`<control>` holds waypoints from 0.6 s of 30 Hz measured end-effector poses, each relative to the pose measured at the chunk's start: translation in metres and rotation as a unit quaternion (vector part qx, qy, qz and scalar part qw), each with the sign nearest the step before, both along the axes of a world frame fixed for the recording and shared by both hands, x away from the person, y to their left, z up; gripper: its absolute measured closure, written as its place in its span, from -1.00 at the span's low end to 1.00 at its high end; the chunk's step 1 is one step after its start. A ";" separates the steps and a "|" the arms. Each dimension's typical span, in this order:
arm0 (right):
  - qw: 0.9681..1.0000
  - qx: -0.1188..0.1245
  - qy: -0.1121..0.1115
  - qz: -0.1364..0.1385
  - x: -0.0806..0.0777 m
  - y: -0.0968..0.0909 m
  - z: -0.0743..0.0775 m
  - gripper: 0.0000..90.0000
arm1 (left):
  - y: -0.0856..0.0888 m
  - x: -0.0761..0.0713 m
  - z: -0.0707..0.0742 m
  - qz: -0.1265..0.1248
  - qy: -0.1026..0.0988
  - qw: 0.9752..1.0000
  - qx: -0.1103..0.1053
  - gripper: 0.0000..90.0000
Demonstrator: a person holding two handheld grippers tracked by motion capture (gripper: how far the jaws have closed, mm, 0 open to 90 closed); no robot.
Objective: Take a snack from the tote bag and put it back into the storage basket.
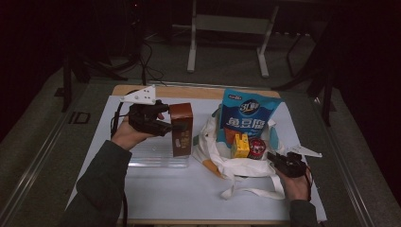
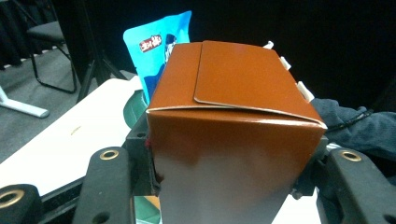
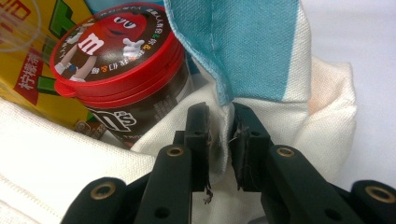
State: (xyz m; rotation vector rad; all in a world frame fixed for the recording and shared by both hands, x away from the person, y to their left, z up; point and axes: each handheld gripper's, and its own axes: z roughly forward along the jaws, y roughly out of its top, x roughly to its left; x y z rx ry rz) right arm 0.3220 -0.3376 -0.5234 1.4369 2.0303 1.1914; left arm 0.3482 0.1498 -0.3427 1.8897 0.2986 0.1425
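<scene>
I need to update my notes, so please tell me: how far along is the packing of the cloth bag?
Already in the cloth bag: a blue snack pouch, a yellow drink carton and a red-lidded candy jar. In hand: the left gripper clamps a brown carton beside the bag, while the right gripper pinches the bag's edge. Left, probably: putting the brown carton inside.

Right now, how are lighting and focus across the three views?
High view: dim and slightly soft, dark surroundings, table lit. Left gripper view: brown carton close, glare whitening its lower face. Right gripper view: bright and sharp on the candy tub and the cloth bag.
</scene>
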 end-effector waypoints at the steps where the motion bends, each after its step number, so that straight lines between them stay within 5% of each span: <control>1: 1.000 0.000 0.000 0.000 0.000 0.000 0.000 0.73 | 0.001 0.000 0.000 0.001 0.001 1.000 0.001 -0.05; 18: 1.000 0.002 0.001 0.000 0.000 0.000 0.000 0.73 | 0.016 0.011 -0.009 0.010 0.007 1.000 0.010 -0.05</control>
